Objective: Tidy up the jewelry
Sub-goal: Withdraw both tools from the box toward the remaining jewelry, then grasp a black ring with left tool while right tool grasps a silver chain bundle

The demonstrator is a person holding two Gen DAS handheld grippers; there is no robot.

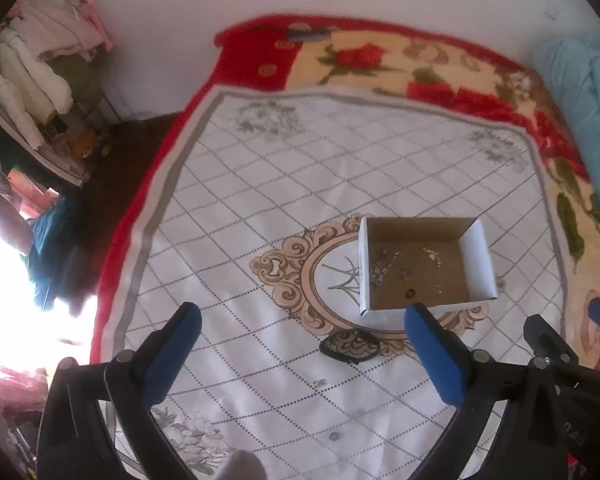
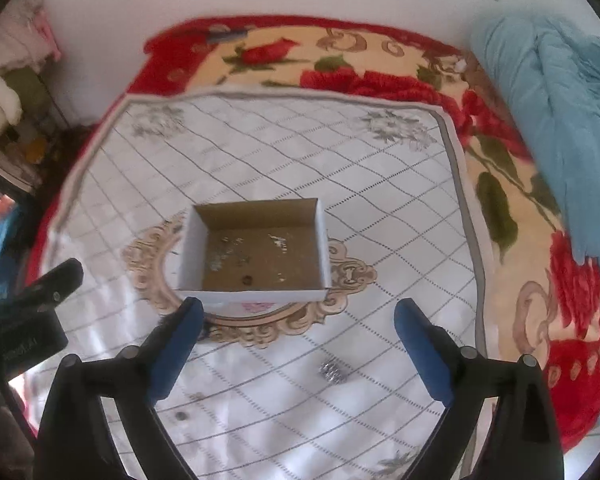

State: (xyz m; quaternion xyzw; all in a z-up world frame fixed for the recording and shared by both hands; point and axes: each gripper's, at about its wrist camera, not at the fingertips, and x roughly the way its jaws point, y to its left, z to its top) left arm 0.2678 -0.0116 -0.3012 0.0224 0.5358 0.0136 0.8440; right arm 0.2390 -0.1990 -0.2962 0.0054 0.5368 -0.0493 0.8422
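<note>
A white cardboard box (image 1: 478, 252) with a brown inside stands on a white patterned cloth (image 1: 260, 200); several small jewelry pieces (image 1: 384, 266) lie on its floor. It also shows in the right wrist view (image 2: 192, 256), with jewelry (image 2: 220, 258) inside. A dark bracelet-like piece (image 1: 348, 346) lies on the cloth in front of the box. A silver beaded piece (image 2: 334, 372) lies on the cloth near me. Small studs (image 1: 334, 436) (image 2: 182, 415) lie loose. My left gripper (image 1: 302, 318) is open and empty above the cloth. My right gripper (image 2: 298, 312) is open and empty before the box.
The cloth lies on a red floral blanket (image 2: 380, 76) on a bed. A blue quilt (image 2: 560, 120) is bunched at the right. Hanging clothes (image 1: 40, 60) and clutter stand at the left, past the bed edge. A white wall is behind.
</note>
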